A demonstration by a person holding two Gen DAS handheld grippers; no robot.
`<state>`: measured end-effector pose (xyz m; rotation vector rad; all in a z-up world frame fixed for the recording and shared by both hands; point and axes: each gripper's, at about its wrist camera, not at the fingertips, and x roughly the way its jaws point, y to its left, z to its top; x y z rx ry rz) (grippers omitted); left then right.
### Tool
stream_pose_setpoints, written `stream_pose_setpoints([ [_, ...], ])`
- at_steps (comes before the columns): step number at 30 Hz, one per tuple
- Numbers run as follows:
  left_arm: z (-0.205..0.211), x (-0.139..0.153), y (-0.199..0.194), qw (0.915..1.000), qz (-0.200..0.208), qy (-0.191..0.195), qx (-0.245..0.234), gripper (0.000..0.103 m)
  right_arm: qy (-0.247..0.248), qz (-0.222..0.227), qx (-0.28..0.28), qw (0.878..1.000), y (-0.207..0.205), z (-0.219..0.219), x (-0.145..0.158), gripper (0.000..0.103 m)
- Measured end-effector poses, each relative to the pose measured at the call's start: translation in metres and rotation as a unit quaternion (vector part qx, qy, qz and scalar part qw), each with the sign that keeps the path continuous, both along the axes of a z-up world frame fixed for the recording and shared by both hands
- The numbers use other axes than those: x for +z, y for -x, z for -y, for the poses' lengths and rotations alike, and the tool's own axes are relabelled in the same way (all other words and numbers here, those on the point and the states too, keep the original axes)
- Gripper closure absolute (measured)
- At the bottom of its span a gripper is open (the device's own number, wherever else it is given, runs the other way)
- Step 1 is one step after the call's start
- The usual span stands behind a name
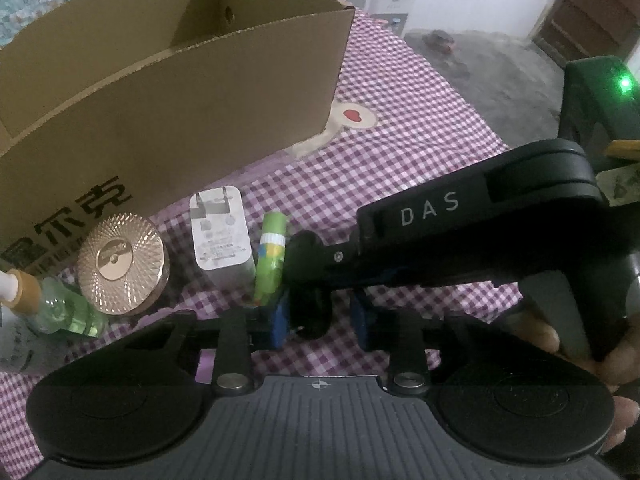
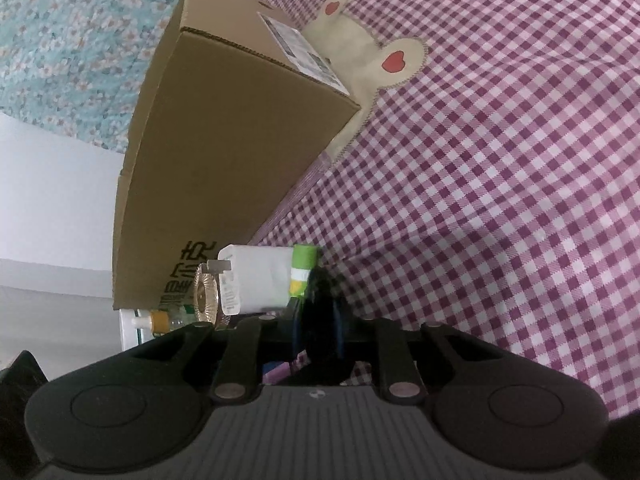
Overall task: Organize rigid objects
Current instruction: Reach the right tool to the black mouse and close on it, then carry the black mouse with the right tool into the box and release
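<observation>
A: Holding what, nearest in?

B: Clamped in the right gripper (image 2: pixel 318 312): a small dark object (image 2: pixel 320 292), in front of the cardboard box (image 1: pixel 180 92). Flanked too by the left gripper (image 1: pixel 320 320), set narrow; pressing or not, cannot tell.

A: Handling?

B: Looks stiff, light and smooth, so probably slippery. Best pinched across its flat sides.

A: And closer to the box?

B: Lying just before its printed wall: a green tube (image 1: pixel 272 256), touching a white charger (image 1: pixel 220 236), then a gold round case (image 1: pixel 120 260). All seemingly rigid. Suggest gripping the charger across its broad faces, clear of the prongs, and the tube mid-body.
</observation>
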<state>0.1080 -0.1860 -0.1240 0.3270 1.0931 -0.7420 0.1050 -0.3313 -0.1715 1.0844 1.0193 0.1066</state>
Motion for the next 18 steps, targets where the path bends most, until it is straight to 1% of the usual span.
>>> stream_pose_setpoints([
  [2,0.0,0.0,0.0,1.0,0.002,0.0,-0.002,0.079,-0.002,-0.001,-0.005,1.0,0.001,0.0,-0.001,0.086],
  [4,0.001,0.002,0.002,1.0,0.004,0.001,-0.003,0.08,-0.002,0.0,-0.009,1.0,0.005,0.003,-0.001,0.086],
  [7,0.001,0.006,0.005,1.0,0.007,0.006,-0.004,0.081,-0.01,0.003,-0.015,1.0,0.014,0.011,0.0,0.086],
  [11,-0.002,0.017,0.011,0.9997,0.014,0.019,-0.004,0.081,-0.007,0.011,-0.018,1.0,0.025,0.015,0.012,0.086],
  [14,-0.007,0.033,0.018,0.9991,0.024,0.036,-0.002,0.081,0.004,0.024,-0.018,1.0,0.034,0.015,0.029,0.086],
  [18,-0.02,0.067,0.028,0.9962,0.055,0.065,0.013,0.081,0.032,0.064,-0.014,0.997,0.041,0.008,0.069,0.086],
])
